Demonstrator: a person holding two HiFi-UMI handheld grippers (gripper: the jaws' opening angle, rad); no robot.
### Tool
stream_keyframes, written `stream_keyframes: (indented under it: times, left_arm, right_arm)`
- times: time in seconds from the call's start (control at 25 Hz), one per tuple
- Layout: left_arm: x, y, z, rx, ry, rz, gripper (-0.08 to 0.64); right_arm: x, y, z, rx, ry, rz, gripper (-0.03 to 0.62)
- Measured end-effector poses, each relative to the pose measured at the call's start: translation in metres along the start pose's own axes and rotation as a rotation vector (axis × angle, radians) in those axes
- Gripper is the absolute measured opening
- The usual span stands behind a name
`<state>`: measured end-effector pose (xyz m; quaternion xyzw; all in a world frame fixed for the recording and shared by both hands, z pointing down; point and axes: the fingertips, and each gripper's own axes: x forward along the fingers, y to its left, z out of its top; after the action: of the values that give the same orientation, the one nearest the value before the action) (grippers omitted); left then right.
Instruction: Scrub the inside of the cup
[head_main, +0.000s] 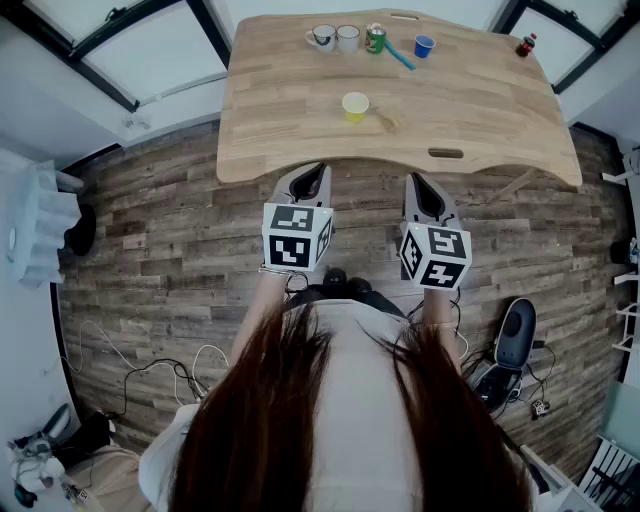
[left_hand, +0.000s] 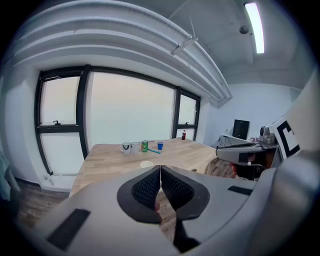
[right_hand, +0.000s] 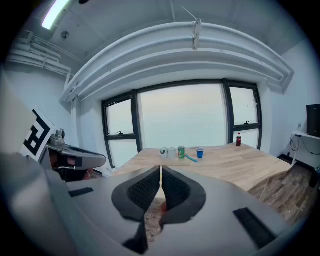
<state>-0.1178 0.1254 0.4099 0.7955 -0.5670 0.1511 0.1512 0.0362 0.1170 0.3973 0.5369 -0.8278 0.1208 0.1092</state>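
Note:
A small yellow cup (head_main: 355, 105) stands upright near the middle of the wooden table (head_main: 480, 110), with a small tan brush-like thing (head_main: 386, 120) lying just right of it. Both grippers hover over the floor, short of the table's near edge. My left gripper (head_main: 318, 172) is shut and empty, as is my right gripper (head_main: 416, 182). In the left gripper view the shut jaws (left_hand: 160, 169) point at the yellow cup (left_hand: 146, 163). The right gripper's shut jaws (right_hand: 160, 170) hide that cup in the right gripper view.
Along the table's far edge stand two white mugs (head_main: 321, 38) (head_main: 347, 38), a green can (head_main: 375, 38), a blue cup (head_main: 424, 45) with a blue stick (head_main: 400, 55) beside it, and a dark bottle (head_main: 526, 44) at the far right corner. Cables lie on the wood floor (head_main: 150, 250).

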Motion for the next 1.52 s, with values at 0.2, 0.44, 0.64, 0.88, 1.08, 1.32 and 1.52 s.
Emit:
stream_keyframes:
  times: [0.2, 0.44, 0.64, 0.88, 1.08, 1.32, 1.52]
  left_arm:
    - [0.002, 0.009, 0.002, 0.007, -0.003, -0.029, 0.015]
    - [0.009, 0.013, 0.001, 0.007, 0.004, -0.072, 0.015]
    - [0.015, 0.015, -0.001, -0.003, 0.009, -0.086, 0.015]
    - [0.031, 0.017, 0.002, 0.003, 0.011, -0.083, 0.015]
    - [0.057, 0.022, 0.008, -0.001, 0.014, -0.059, 0.015]
    - [0.093, 0.025, 0.025, 0.006, 0.005, -0.037, 0.017]
    - [0.121, 0.024, 0.031, 0.017, 0.008, -0.034, 0.017]
  right_arm:
    - [0.008, 0.006, 0.004, 0.008, -0.004, -0.028, 0.037]
    - [0.007, 0.007, 0.007, 0.042, -0.016, -0.075, 0.038]
    - [0.011, 0.008, 0.005, 0.062, -0.015, -0.069, 0.038]
    - [0.028, -0.003, 0.005, 0.045, 0.005, -0.078, 0.038]
    - [0.055, -0.016, 0.008, 0.018, 0.017, -0.047, 0.038]
    - [0.09, -0.038, 0.016, 0.004, 0.029, -0.007, 0.038]
    - [0.117, -0.056, 0.018, -0.014, 0.053, 0.012, 0.038]
